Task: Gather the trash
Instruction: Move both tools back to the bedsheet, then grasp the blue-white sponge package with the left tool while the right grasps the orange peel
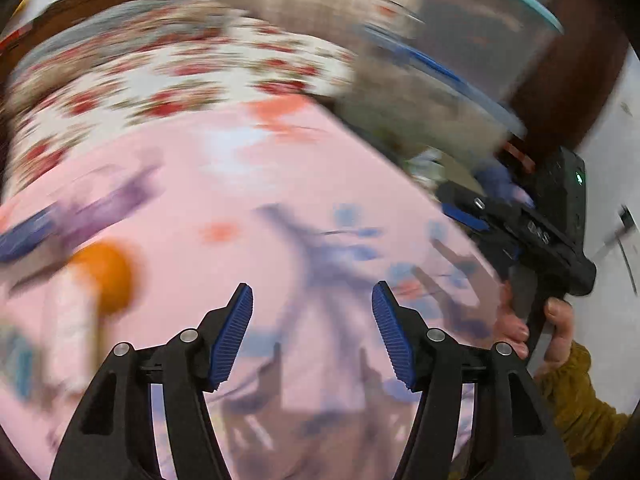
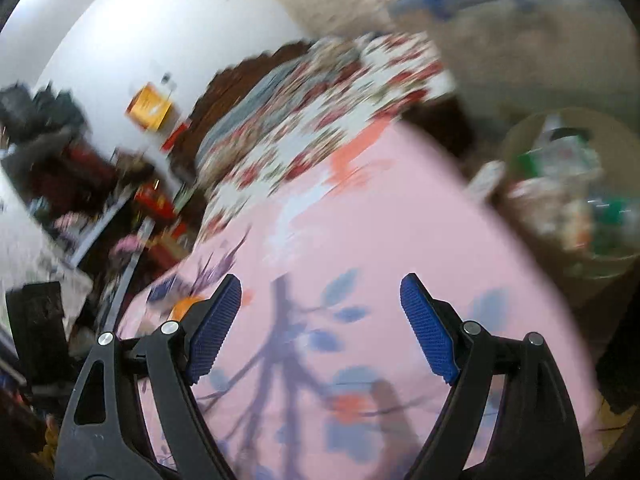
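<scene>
Both views are motion-blurred. My left gripper [image 1: 312,300] is open and empty above a pink bed sheet [image 1: 240,184] with blue leaf prints. An orange-topped object [image 1: 106,276], blurred, lies on the sheet to its left. My right gripper [image 2: 320,292] is open and empty over the same sheet [image 2: 400,208]. A round bin [image 2: 568,192] holding wrappers and plastic trash stands beside the bed at the right. In the left wrist view the right gripper's body [image 1: 532,220] shows at the right edge, held by a hand.
A floral quilt [image 1: 160,80] lies further up the bed, with a dark wooden headboard behind. A clear tub with a blue rim [image 2: 500,8] stands past the bin. Cluttered shelves [image 2: 80,184] and a white wall sit left of the bed.
</scene>
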`<state>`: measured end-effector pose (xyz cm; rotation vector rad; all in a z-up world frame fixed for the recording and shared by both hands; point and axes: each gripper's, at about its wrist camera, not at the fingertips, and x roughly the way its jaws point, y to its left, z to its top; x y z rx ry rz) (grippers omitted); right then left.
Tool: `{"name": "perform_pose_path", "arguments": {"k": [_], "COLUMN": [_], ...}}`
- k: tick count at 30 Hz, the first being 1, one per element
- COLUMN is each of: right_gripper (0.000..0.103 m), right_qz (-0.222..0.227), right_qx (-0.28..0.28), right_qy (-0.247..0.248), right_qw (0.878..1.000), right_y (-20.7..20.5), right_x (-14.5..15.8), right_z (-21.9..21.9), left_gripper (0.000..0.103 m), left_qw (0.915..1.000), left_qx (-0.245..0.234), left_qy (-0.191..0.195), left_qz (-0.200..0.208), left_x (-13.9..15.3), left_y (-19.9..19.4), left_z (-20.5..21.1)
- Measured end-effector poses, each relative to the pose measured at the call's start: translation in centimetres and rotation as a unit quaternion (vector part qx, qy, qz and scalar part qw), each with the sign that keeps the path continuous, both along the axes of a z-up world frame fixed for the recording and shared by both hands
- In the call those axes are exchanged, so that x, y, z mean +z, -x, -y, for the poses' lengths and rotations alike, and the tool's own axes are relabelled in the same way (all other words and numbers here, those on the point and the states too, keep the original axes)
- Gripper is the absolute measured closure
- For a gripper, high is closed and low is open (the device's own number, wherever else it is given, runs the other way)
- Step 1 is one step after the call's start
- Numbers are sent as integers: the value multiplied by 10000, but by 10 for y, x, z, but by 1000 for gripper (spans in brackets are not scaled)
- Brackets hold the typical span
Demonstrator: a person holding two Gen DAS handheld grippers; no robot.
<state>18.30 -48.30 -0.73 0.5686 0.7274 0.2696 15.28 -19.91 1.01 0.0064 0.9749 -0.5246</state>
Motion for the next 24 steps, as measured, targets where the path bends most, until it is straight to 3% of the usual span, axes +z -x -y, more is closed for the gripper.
{"name": "perform_pose_path", "arguments": {"k": [3,5,7,9,12,21,24], "right_gripper": [21,21,21,21,20,16,19], "right_qz": [-101,-137,-142,-143,-201,-513,-634], "right_qx": [465,759,1092,1294,1525,1860,1910], "right_qy": [98,211,390,560,802,1275,1339], "right_qw": [9988,9968,9932,9899,9848,9729,9703], "right_y": [-14,-23,-35,-43,-59,-103,-107], "right_x": [-1,-2,-3,-6,-12,-32,-41], "right_z": [-57,-92,-134,-166,-209,-275,-281], "left_gripper": [43,36,25,23,10,9,9], "left_qw": [9942,9811,9574,9474,9384,9342,9374], "left_qx": [1074,1933,2824,3174,3436,3458,3377], "left_qy": [84,-93,-593,-406,-314,-467,-600], "left_qz": [-42,30,138,18,-174,-745,-610], "left_x": [6,10,9,5,-6,-58,-64], "left_y": [0,-4,-10,-15,-27,-60,-56], "left_z": [-80,-132,-176,-209,-234,-233,-228]}}
